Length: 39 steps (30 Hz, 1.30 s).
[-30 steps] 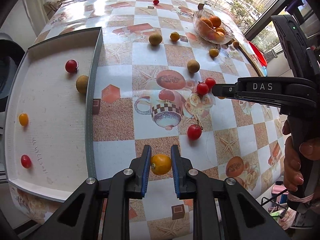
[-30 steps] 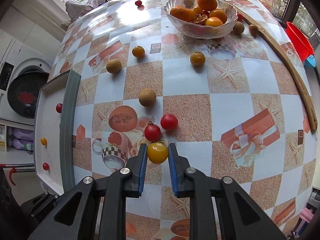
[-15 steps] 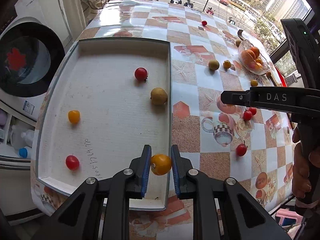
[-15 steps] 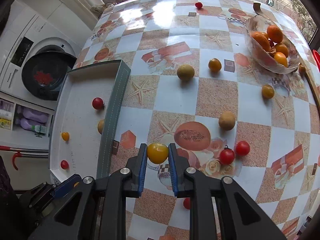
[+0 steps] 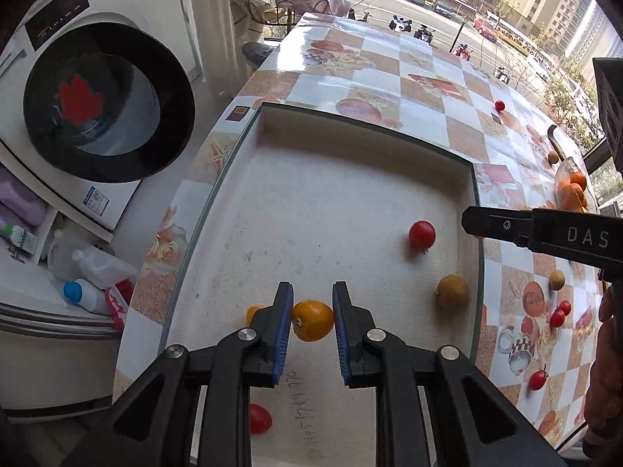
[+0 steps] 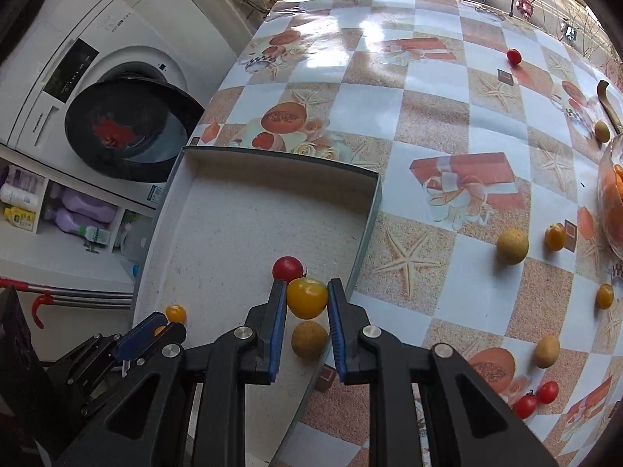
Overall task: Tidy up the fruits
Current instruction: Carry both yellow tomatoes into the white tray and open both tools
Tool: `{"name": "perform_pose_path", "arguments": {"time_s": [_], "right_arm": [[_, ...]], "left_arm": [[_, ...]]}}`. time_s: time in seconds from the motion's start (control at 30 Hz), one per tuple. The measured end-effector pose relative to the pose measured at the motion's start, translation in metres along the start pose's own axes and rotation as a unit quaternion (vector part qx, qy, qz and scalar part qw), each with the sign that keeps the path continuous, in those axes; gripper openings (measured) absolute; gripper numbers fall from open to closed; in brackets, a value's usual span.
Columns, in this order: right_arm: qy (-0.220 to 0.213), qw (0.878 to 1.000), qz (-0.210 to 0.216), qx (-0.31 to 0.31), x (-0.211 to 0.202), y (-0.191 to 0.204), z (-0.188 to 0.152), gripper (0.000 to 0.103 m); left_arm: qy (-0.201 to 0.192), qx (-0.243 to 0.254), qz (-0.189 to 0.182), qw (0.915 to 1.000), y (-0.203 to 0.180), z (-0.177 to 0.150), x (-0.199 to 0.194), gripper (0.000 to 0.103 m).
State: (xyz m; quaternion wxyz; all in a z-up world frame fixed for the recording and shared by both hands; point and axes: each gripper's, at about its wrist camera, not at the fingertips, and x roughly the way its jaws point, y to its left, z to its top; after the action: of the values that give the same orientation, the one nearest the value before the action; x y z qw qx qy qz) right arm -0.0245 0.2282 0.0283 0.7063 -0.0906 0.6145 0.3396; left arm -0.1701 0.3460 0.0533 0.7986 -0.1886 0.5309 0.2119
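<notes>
My left gripper [image 5: 312, 321] is shut on a yellow tomato [image 5: 312, 320] and hangs over the near part of the white tray [image 5: 350, 179]. My right gripper [image 6: 306, 299] is shut on a second yellow tomato [image 6: 307, 297] above the tray's [image 6: 272, 202] right side, just inside its rim. In the tray lie a red tomato [image 5: 421, 234], a brown round fruit [image 5: 451, 292], a small orange tomato [image 5: 253, 313] and another red tomato [image 5: 259, 419]. The right gripper's finger [image 5: 506, 227] reaches in from the right in the left wrist view.
Loose fruits stay on the patterned tablecloth: a tan fruit [image 6: 512, 246], small orange tomatoes [image 6: 555, 236], red tomatoes [image 6: 537, 399]. A glass bowl of oranges [image 6: 613, 202] stands at the right edge. A washing machine [image 5: 105, 101] and bottles [image 5: 89, 292] lie left of the table.
Both grippers carried their yellow tomatoes leftward from over the tablecloth to above the tray. The left one went from the tray's edge to well over it; the right one crossed the rim.
</notes>
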Motion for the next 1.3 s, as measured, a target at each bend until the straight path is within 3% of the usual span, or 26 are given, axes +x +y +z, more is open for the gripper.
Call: {"name": "perform_pose_path", "arguments": {"time_s": [0.37,0.67,0.7,0.73,0.77,0.8,1.03,1.17,1.3], "right_arm": [[0.015,1.0,-0.025,-0.012,0.04,0.008,0.031,0.023],[0.022,0.998,-0.044,-0.025,0.062,0.01,0.041,0.023],[0.022,0.998,-0.048,-0.03,0.063,0.012,0.04,0.023],[0.022,0.998,-0.052,-0.037,0.063,0.014,0.04,0.023],[0.024,0.997,-0.056,-0.044,0.065,0.016,0.04,0.024],[0.025,0.997,-0.056,-0.049,0.064,0.017,0.04,0.025],[0.019,0.999,-0.032,-0.033,0.056,0.013,0.042,0.052],[0.003,1.0,-0.009,-0.025,0.038,0.014,0.04,0.075],[-0.014,1.0,0.009,-0.015,0.015,0.012,0.035,0.082]], "left_arm": [[0.005,0.006,0.019,0.9998,0.005,0.043,0.041,0.021],[0.02,0.019,0.032,0.9991,0.003,0.046,0.057,0.024],[0.018,0.025,0.039,0.9988,0.003,0.046,0.057,0.028],[0.019,0.028,0.046,0.9984,0.003,0.047,0.058,0.05],[0.02,0.026,0.047,0.9984,0.004,0.047,0.058,0.082],[0.013,0.021,0.039,0.9989,0.006,0.047,0.056,0.084],[0.013,0.023,0.039,0.9989,0.003,0.046,0.053,0.084],[0.013,0.029,0.044,0.9985,0.0,0.045,0.048,0.084],[0.014,0.037,0.045,0.9982,-0.006,0.042,0.041,0.084]]}}
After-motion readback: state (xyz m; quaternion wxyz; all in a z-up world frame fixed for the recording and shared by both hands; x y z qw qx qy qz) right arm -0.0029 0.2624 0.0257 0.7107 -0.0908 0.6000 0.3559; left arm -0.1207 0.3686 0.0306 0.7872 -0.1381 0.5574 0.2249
